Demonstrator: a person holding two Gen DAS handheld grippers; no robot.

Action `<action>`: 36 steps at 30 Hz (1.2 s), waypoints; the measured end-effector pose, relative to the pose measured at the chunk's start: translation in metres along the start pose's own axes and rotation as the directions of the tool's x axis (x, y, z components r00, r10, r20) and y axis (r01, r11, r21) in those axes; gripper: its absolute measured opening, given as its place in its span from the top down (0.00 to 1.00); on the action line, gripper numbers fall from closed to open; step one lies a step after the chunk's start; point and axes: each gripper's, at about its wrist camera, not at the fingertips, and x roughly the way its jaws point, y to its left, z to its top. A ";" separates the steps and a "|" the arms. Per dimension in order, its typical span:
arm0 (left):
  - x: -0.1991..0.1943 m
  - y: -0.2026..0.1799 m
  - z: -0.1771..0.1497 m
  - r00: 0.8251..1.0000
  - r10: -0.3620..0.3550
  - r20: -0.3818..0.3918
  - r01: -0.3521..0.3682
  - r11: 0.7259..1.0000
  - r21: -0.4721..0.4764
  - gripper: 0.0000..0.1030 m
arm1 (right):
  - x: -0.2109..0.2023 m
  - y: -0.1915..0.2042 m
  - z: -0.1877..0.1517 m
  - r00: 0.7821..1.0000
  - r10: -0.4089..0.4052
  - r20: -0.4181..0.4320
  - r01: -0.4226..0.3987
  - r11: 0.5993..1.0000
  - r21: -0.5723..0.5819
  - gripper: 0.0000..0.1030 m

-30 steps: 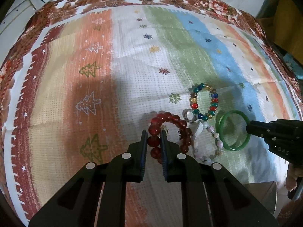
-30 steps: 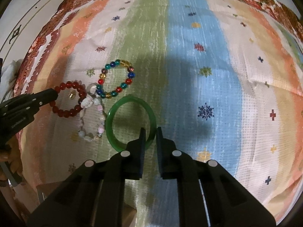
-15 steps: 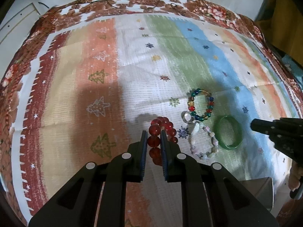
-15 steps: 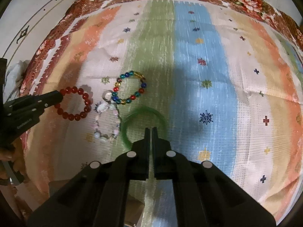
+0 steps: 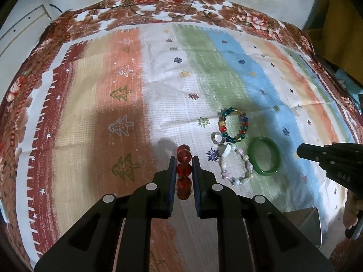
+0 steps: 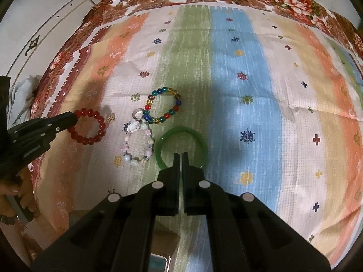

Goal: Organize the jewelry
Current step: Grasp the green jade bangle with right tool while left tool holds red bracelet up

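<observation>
The left gripper (image 5: 184, 158) is clenched on the red bead bracelet (image 5: 183, 172): its blue-lined pads press the beads from both sides, and in the left wrist view the bracelet stands edge-on between them, rising in a column above the fingertips. From the right wrist view the same bracelet shows as a full ring hanging off the tip of that gripper, over the orange band of the cloth.

The right gripper (image 6: 181, 155) has its jaws drawn tight together. The near rim of the green bangle (image 6: 182, 133) passes behind its fingertips, but whether the rim is pinched there cannot be told; the left wrist view shows the bangle lying apart from the right gripper's tip.

Just left of the bangle lies a pale bracelet (image 6: 137, 145) of white and pink beads, touching a small silvery ring (image 6: 137, 114) at its far end. Beyond these sits a multicoloured bead bracelet (image 6: 163, 108), close to the ring.

All of this rests on a striped cloth (image 6: 226, 79) with a brown floral border. A person's hand (image 6: 13, 190) grips the left tool's handle at the left edge.
</observation>
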 end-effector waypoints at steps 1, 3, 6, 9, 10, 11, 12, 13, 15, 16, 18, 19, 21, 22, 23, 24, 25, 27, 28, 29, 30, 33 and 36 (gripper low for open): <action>-0.001 0.000 0.000 1.000 0.000 0.001 0.000 1.000 -0.001 0.87 | 0.001 -0.001 0.000 1.000 0.000 -0.005 0.000 1.000 0.001 0.97; -0.002 0.000 -0.001 1.000 -0.004 0.004 0.004 1.000 0.000 0.87 | 0.005 -0.003 0.000 1.000 0.001 -0.019 -0.001 1.000 0.007 0.97; -0.005 0.000 0.000 1.000 -0.008 0.011 0.008 1.000 0.001 0.87 | 0.011 -0.005 0.000 0.999 -0.004 -0.038 0.004 1.000 0.012 0.96; -0.007 -0.002 0.001 1.000 -0.012 0.016 0.012 1.000 0.005 0.87 | 0.019 -0.007 0.000 0.998 -0.015 -0.065 0.016 1.000 0.012 0.81; -0.008 -0.003 0.001 1.000 -0.014 0.017 0.014 1.000 0.008 0.87 | 0.022 -0.008 0.000 0.997 -0.019 -0.075 0.020 1.000 0.009 0.72; -0.009 -0.004 0.001 1.000 -0.015 0.019 0.015 1.000 0.009 0.87 | 0.024 -0.008 0.000 0.997 -0.024 -0.078 0.025 1.000 0.005 0.70; -0.010 -0.004 0.001 1.000 -0.016 0.020 0.016 1.000 0.011 0.87 | 0.026 -0.008 0.000 0.996 -0.029 -0.081 0.029 1.000 0.002 0.70; -0.010 -0.005 0.002 1.000 -0.018 0.022 0.018 1.000 0.013 0.87 | 0.028 -0.008 -0.001 0.996 -0.030 -0.086 0.030 1.000 0.001 0.70; -0.012 -0.005 0.002 0.999 -0.021 0.024 0.021 1.000 0.014 0.87 | 0.033 -0.008 -0.001 0.995 -0.029 -0.096 0.029 1.000 0.002 0.68; -0.013 -0.005 0.002 0.999 -0.022 0.026 0.022 1.000 0.016 0.87 | 0.035 -0.009 -0.001 0.995 -0.031 -0.098 0.032 0.999 0.002 0.67; -0.014 -0.006 0.002 0.999 -0.026 0.027 0.025 1.000 0.019 0.87 | 0.040 -0.010 -0.001 0.993 -0.042 -0.107 0.043 0.999 0.002 0.67; -0.014 -0.006 0.002 0.999 -0.028 0.027 0.027 0.999 0.022 0.87 | 0.043 -0.012 -0.001 0.993 -0.047 -0.113 0.047 0.999 0.002 0.67; -0.015 -0.007 0.002 0.999 -0.029 0.029 0.028 0.999 0.024 0.87 | 0.048 -0.014 -0.001 0.991 -0.055 -0.122 0.056 0.998 0.005 0.67; -0.015 -0.007 0.003 0.999 -0.030 0.029 0.029 0.999 0.025 0.87 | 0.050 -0.015 -0.001 0.990 -0.058 -0.126 0.059 0.998 0.005 0.67; -0.016 -0.007 0.003 0.999 -0.031 0.030 0.030 0.999 0.026 0.87 | 0.052 -0.016 -0.001 0.989 -0.061 -0.132 0.063 0.998 0.007 0.67; -0.016 -0.008 0.003 0.999 -0.031 0.031 0.030 0.999 0.027 0.87 | 0.054 -0.017 -0.001 0.989 -0.063 -0.136 0.065 0.998 0.006 0.67; -0.017 -0.008 0.003 0.999 -0.033 0.032 0.032 0.999 0.027 0.87 | 0.056 -0.017 -0.001 0.988 -0.064 -0.139 0.065 0.998 0.005 0.67; -0.017 -0.009 0.003 0.999 -0.035 0.032 0.034 0.999 0.031 0.87 | 0.060 -0.018 -0.001 0.987 -0.068 -0.147 0.069 0.998 0.004 0.67; -0.017 -0.010 0.003 0.999 -0.035 0.032 0.034 0.999 0.032 0.87 | 0.062 -0.019 -0.001 0.987 -0.070 -0.148 0.071 0.997 0.002 0.67; -0.017 -0.010 0.003 0.999 -0.035 0.031 0.034 0.999 0.031 0.87 | 0.064 -0.019 -0.001 0.987 -0.072 -0.144 0.073 0.997 -0.001 0.68; -0.017 -0.010 0.003 0.999 -0.035 0.031 0.034 0.999 0.032 0.87 | 0.064 -0.020 -0.001 0.987 -0.078 -0.141 0.079 0.997 -0.001 0.73; -0.018 -0.011 0.003 0.999 -0.036 0.031 0.035 0.999 0.033 0.87 | 0.066 -0.023 0.000 0.987 -0.094 -0.132 0.096 0.995 0.008 0.87; -0.018 -0.011 0.003 0.999 -0.035 0.032 0.034 0.999 0.032 0.87 | 0.065 -0.028 -0.001 0.988 -0.085 -0.130 0.089 0.996 0.026 0.92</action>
